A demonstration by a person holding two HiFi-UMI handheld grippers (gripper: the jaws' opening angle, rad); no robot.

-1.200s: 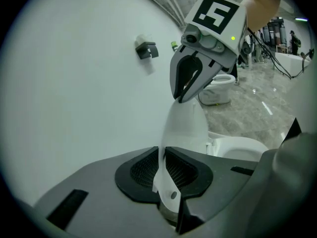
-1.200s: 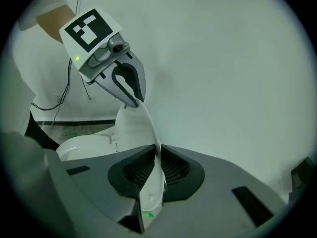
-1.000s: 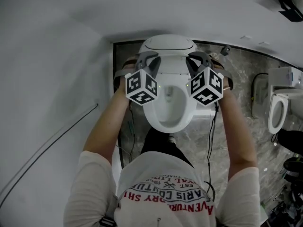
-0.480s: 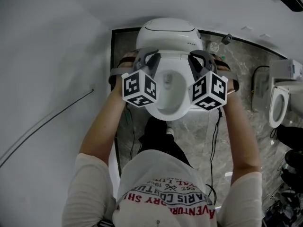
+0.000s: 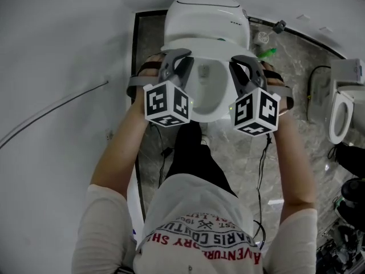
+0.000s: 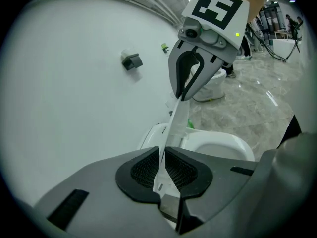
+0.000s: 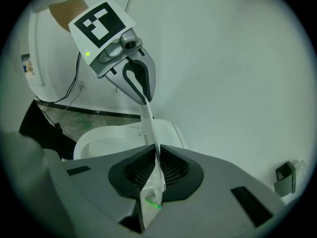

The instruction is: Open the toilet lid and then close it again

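Note:
The white toilet point(image 5: 206, 16) stands against the wall, its bowl and seat point(image 5: 208, 96) uncovered. The thin white lid point(image 5: 208, 44) hangs raised over the bowl between my two grippers. My left gripper point(image 5: 178, 59) is shut on the lid's left edge. My right gripper point(image 5: 242, 63) is shut on its right edge. In the left gripper view the lid point(image 6: 176, 123) shows edge-on, running from my left gripper point(image 6: 162, 170) up to the right gripper point(image 6: 184, 90). In the right gripper view the lid point(image 7: 148, 128) runs from my right gripper point(image 7: 157, 170) to the left gripper point(image 7: 145, 98).
A white wall point(image 5: 57, 50) with a thin cable point(image 5: 51, 110) stands close on the left. A second toilet point(image 5: 342, 116) is at the right on the marble floor point(image 5: 296, 79). Cables point(image 5: 262, 170) trail beside my legs point(image 5: 191, 153). A green object point(image 5: 266, 53) lies near the toilet's base.
Both grippers have come forward along the bowl toward me, bringing the lid with them. The toilet now sits higher in the head view.

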